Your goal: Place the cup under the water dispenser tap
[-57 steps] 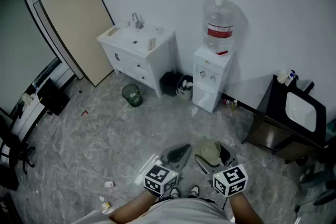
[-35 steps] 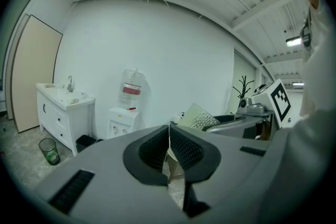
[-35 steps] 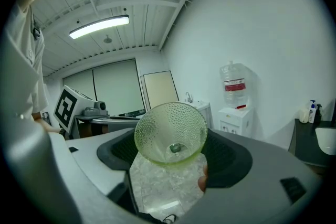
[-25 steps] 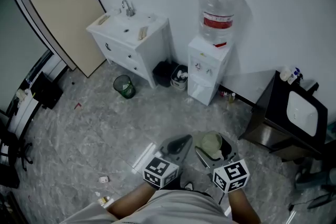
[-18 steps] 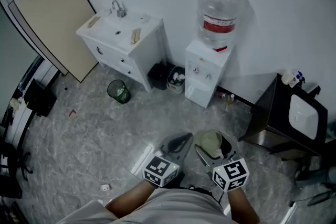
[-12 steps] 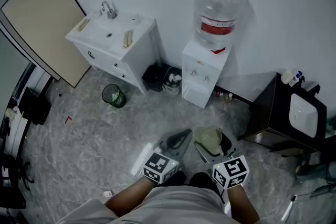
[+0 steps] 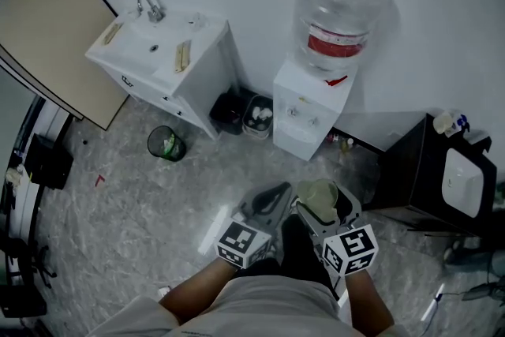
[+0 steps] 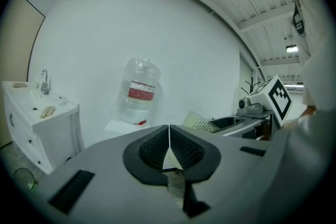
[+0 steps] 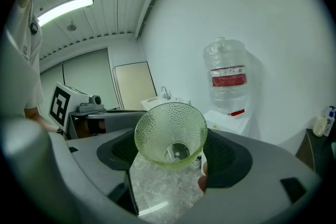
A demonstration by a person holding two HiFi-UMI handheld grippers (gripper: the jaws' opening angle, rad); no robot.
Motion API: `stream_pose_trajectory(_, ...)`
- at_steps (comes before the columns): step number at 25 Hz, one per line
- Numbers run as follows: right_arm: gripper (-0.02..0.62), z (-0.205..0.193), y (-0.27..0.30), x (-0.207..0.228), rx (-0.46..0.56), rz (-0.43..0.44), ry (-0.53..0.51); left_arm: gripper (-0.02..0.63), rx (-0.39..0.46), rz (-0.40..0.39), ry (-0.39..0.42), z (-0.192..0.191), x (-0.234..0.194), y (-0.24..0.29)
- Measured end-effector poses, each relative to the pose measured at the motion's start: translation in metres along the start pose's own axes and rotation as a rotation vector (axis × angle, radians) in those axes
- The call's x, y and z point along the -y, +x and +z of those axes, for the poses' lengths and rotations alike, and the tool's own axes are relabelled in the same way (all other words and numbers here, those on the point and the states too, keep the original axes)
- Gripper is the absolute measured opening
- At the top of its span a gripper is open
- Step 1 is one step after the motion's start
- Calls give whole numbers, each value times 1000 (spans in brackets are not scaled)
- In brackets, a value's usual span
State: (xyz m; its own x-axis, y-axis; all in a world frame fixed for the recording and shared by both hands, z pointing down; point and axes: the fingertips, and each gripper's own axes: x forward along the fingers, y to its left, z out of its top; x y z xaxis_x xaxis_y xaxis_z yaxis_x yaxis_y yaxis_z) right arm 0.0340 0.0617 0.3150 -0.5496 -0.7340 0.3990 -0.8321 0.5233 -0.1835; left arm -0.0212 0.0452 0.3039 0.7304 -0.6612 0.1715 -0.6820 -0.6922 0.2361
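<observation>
A pale green dimpled glass cup sits between the jaws of my right gripper, mouth toward the camera; in the head view the cup shows at the tip of my right gripper. My left gripper is beside it, jaws shut with nothing between them. The white water dispenser stands ahead against the wall with a clear bottle carrying a red label on top; it also shows in the right gripper view as dispenser. Its tap recess is too small to make out.
A white sink cabinet stands left of the dispenser, with black bins between them and a green waste basket on the marble floor. A black stand with a white basin is at the right. A beige board leans at far left.
The view has moved forward toward the dispenser, which now looks larger and nearer. Both grippers stay low in front of me, the right one still holding the cup.
</observation>
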Motion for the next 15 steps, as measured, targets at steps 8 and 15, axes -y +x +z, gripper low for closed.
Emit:
stream_pose_trajectory(8, 353, 3, 88, 83, -71, 39, -1, 14, 19, 15, 13, 14, -60, 97)
stream_pose_trajectory(15, 353, -7, 157, 136, -129, 90, -38, 14, 51, 69, -17, 20, -112, 160)
